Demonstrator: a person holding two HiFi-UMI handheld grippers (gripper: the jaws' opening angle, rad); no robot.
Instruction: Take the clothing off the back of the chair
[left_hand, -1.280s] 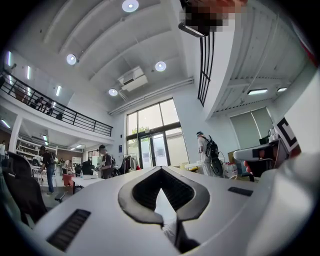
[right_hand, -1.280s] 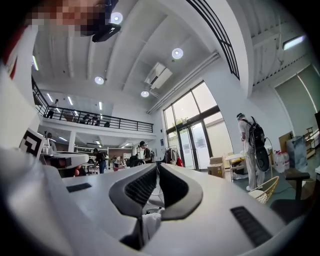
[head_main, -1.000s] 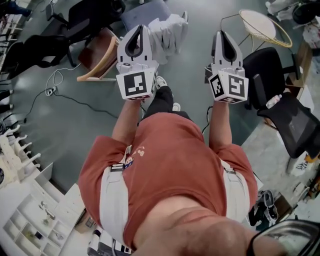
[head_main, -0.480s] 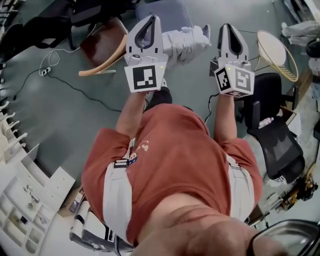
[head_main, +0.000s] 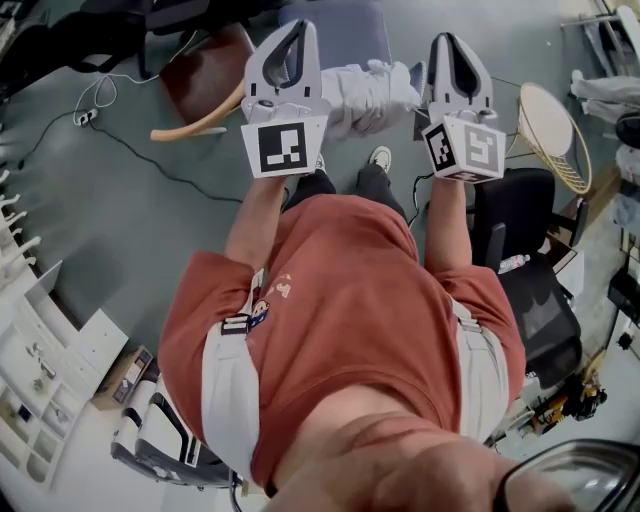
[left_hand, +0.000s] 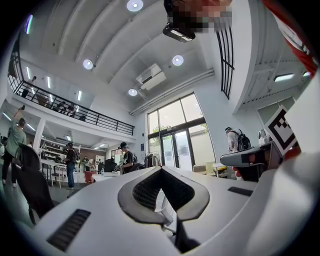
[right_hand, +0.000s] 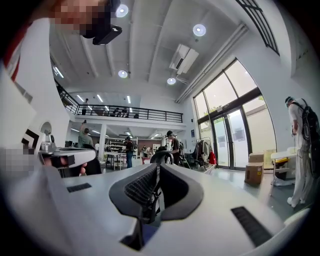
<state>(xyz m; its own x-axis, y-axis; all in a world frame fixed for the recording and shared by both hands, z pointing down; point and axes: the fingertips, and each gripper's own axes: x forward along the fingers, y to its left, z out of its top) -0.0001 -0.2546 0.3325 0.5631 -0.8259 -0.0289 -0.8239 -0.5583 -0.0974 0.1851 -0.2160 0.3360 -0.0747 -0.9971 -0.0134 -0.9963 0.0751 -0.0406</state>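
In the head view a pale grey garment (head_main: 372, 92) hangs over the back of a chair with a blue-grey seat (head_main: 340, 22), on the floor ahead of the person. My left gripper (head_main: 298, 28) is held out just left of the garment, and my right gripper (head_main: 448, 40) just right of it. Neither touches the cloth. Both point level, with jaws closed tip to tip and nothing between them. The left gripper view shows its tips (left_hand: 161, 169) meeting, and the right gripper (right_hand: 157, 165) looks the same in its own view. Neither gripper view shows the garment clearly.
A brown wooden chair (head_main: 205, 85) lies left of the garment's chair. A black office chair (head_main: 525, 280) stands at the right, with a round wire-and-wicker frame (head_main: 552, 122) beyond it. A black cable (head_main: 150, 165) runs across the grey floor. White shelving (head_main: 40, 360) stands at the lower left.
The person has stepped toward the chair, which has shifted right to lie between the two grippers. Both grippers travelled with the person, and their jaws stayed closed.
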